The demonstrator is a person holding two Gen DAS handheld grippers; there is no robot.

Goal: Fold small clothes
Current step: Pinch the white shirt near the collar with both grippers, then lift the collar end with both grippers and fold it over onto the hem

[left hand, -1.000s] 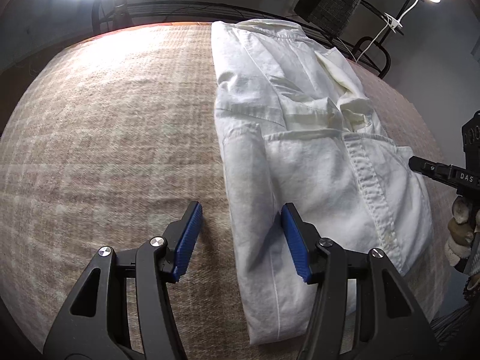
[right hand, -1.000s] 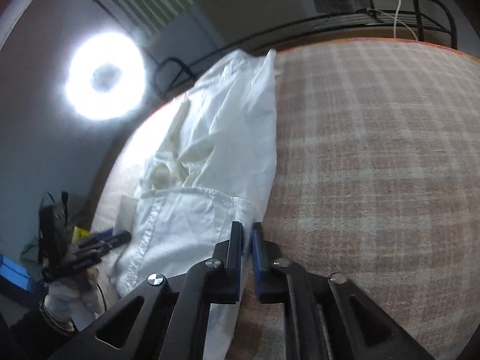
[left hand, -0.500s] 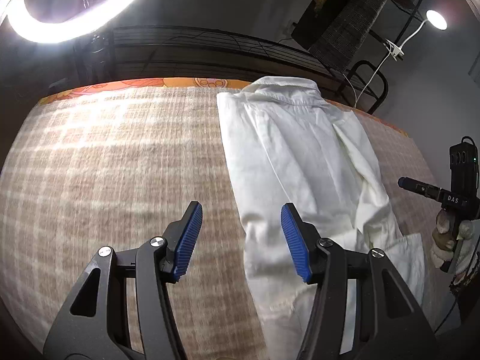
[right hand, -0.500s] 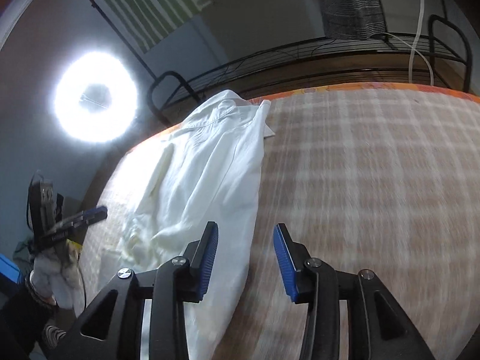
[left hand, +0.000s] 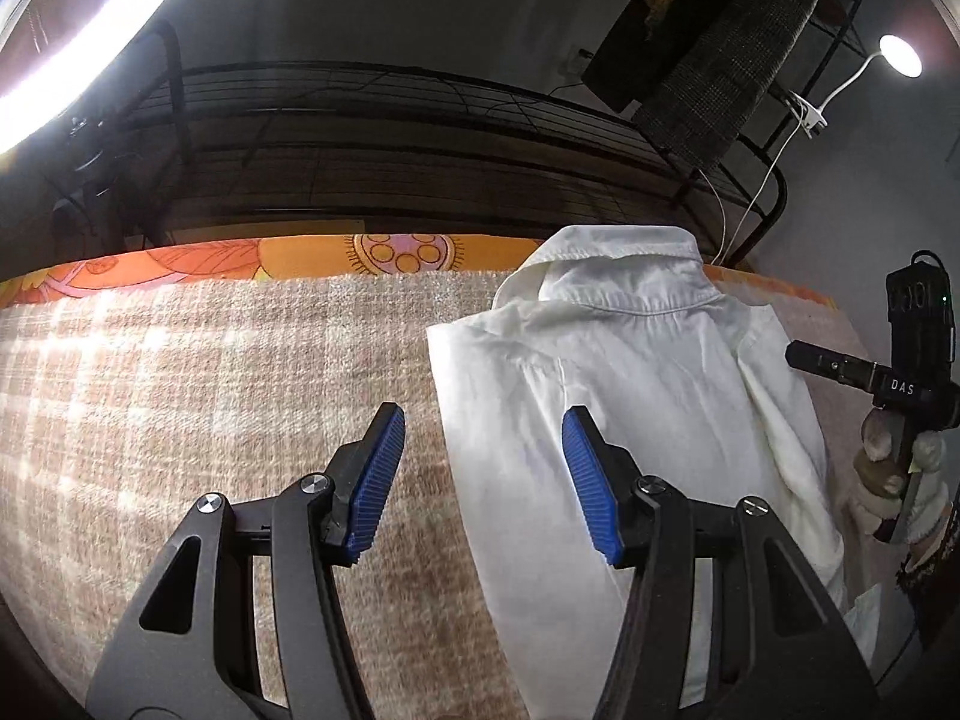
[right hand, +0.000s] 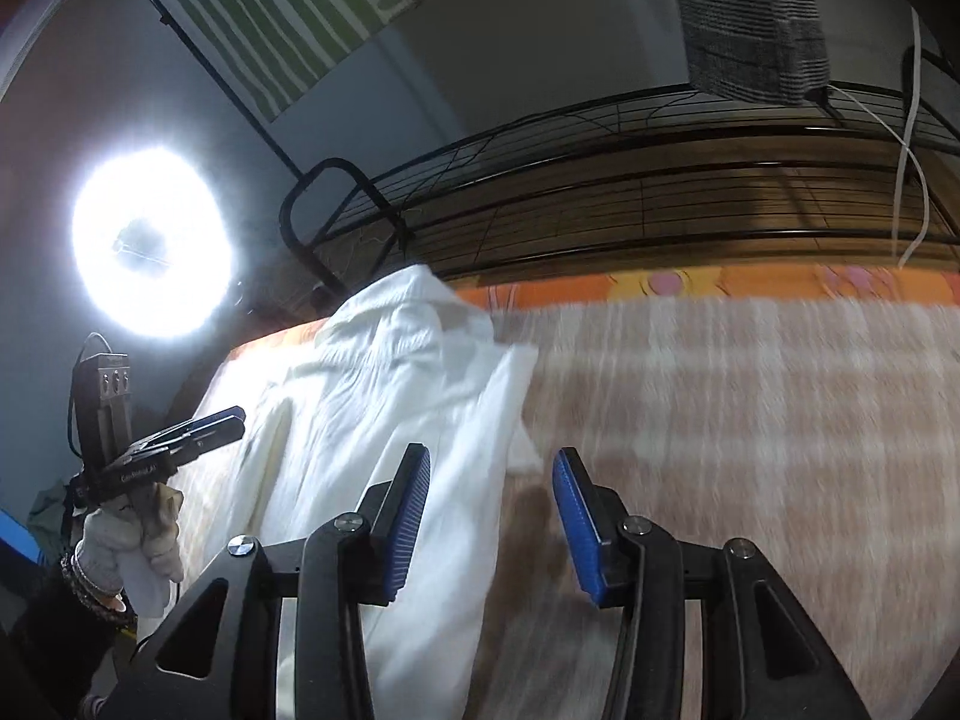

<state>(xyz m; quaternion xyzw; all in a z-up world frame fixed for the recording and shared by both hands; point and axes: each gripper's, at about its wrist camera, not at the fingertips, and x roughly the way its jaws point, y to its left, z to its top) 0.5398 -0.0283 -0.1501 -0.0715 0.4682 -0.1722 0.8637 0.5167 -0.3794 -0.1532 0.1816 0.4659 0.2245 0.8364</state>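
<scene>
Shirt (left hand: pixel 630 396) lay narrowed on the plaid blanket (left hand: pixel 210 420), collar far. Left gripper (left hand: pixel 480 480) stood half open, empty; right gripper (right hand: pixel 489 516), jaws just opened, held nothing. Next probably called for folding it crosswise.

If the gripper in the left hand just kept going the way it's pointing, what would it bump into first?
Most likely the left edge of the white shirt. The left gripper, jaws open and empty, aims down at the spot where that edge lies on the checked blanket. Depth is hard to judge, so it might meet blanket first.
</scene>
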